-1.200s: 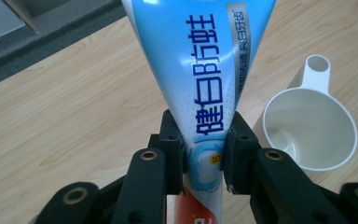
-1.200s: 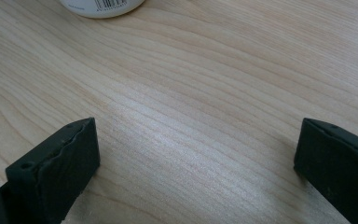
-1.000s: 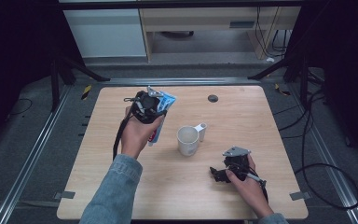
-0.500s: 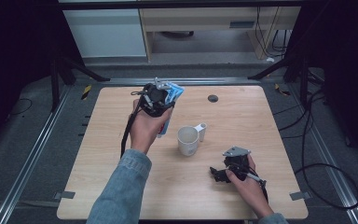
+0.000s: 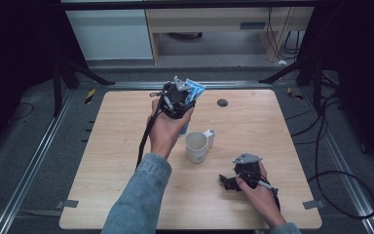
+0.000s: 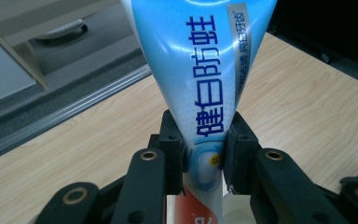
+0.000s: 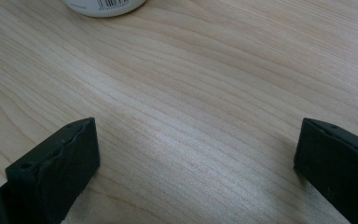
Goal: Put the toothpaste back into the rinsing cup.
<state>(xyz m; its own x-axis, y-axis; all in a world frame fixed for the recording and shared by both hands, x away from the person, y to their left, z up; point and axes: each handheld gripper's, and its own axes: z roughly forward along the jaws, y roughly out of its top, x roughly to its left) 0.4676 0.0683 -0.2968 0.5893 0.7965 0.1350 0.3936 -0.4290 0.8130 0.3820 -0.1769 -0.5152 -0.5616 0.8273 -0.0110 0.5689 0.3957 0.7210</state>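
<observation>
- Left gripper (image 5: pixel 177 95) (held up over the far middle of the tabletop (image 5: pixel 102 161)): its 2 jaws are pinching a blue toothpaste tube (image 6: pixel 205 70), clamped low on the body where the tube narrows. In the left gripper view the pads press on both flanks with the printed face turned to the camera.
- Long axis of the tube: it runs along the line of the jaws, with the broad flat end pointing away from the hand and the narrow end tucked back between the jaws, toward the palm. In the high view the blue end (image 5: pixel 195 90) sticks out past the gripper on the far side, tilted rather than upright.
- White mug (image 5: pixel 196 146): it stands upright on the tabletop just near-right of the left hand (image 5: pixel 168 129), mouth open to the top, handle pointing to the far right. This is the relation the next move probably turns on. The mug lies below and toward the person from the held tube, so the tube would have to swing narrow-end-down and come back over the rim. The left hand is clearly the nearer of the 2.
- Right gripper (image 5: pixel 231 181): it rests low at the near right of the tabletop, well apart from the mug. Its 2 jaws are spread wide with nothing between them but bare wood, and the base of the mug (image 7: pixel 105 7) sits at the top edge of the right gripper view.
</observation>
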